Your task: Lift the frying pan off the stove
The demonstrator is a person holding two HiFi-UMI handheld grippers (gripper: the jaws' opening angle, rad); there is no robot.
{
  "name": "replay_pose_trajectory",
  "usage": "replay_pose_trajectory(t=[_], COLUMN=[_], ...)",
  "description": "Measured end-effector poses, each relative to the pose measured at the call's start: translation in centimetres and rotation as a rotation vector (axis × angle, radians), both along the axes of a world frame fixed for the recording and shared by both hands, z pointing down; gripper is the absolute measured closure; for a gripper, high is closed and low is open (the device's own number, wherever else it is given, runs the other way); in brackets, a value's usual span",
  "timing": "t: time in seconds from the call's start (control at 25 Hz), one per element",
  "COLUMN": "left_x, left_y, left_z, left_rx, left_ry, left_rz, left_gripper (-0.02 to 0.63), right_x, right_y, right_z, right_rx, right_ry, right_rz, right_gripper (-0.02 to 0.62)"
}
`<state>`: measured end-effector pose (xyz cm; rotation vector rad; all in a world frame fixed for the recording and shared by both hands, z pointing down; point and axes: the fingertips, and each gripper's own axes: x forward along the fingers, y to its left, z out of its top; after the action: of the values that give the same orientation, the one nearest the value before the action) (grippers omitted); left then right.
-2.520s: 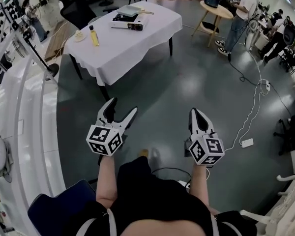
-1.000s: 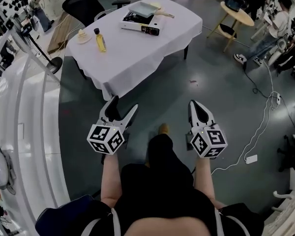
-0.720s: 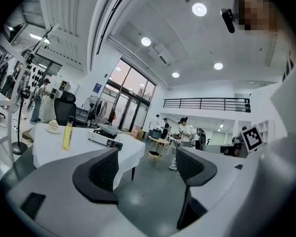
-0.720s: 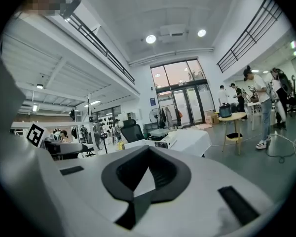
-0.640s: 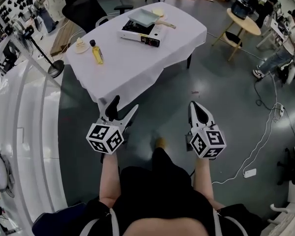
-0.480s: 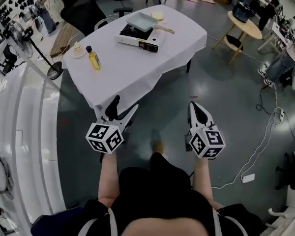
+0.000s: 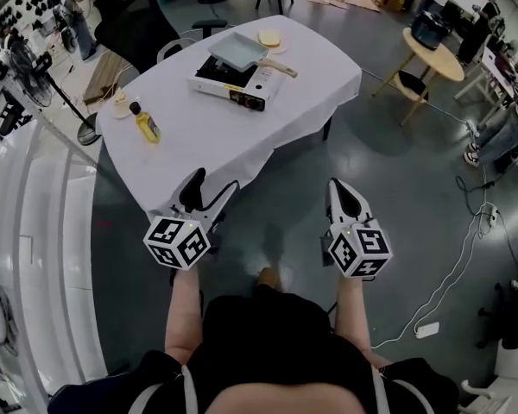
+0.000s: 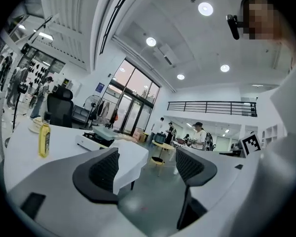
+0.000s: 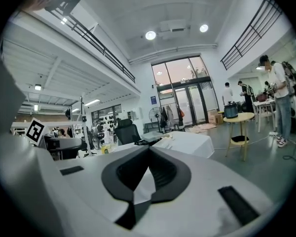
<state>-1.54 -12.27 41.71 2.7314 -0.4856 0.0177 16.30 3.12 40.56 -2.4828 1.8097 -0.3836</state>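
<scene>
Round ceiling lamps (image 8: 205, 8) lit the hall brightly and evenly, burning out to white discs in both gripper views. The floor (image 7: 397, 171) showed soft glare patches and only faint shadows. The white worktop (image 7: 242, 132) was close to overexposed. Fisheye bending curved every edge. Black rims ringed the gripper views, where the left tongs (image 8: 148, 168) and right tongs (image 9: 148, 171) looked soft.

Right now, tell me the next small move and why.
Probably step closer to the table: the frying pan sits on the stove at its far side, while the left gripper, open, and the right gripper, shut, both hang empty, short of it.
</scene>
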Motion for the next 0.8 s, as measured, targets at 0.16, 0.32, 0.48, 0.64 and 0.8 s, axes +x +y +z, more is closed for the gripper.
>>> replay_pose_trajectory(t=[0.16,0.32,0.48,0.64,0.8], left_x=[2.7,5.2,6.9,7.5,7.7], left_y=[-1.4,-2.1,-1.6,-1.4,-1.2], left_z=[0.7,1.0,1.7,2.1,3.0], left_rx=[0.001,0.005,0.001,-0.001,-0.034], left_ry=[-0.012,-0.021,-0.048,-0.058,-0.068], left_rz=[-0.016,-0.012,0.016,0.010,0.005], left_gripper=[0.232,0.232,0.232,0.232,0.232], right_x=[2.4,4.8,6.3,7.1,7.3], right_y=[-1.1,-1.6,-1.5,-1.1,-1.0], right_z=[0.6,1.4,2.0,2.3,3.7], right_rx=[0.012,0.021,0.019,0.027,-0.004], right_ry=[-0.012,-0.031,-0.049,-0.059,-0.084], right_rz=[-0.013,0.003,0.013,0.024,0.022], right_gripper=[0.592,0.592,0.592,0.592,0.592])
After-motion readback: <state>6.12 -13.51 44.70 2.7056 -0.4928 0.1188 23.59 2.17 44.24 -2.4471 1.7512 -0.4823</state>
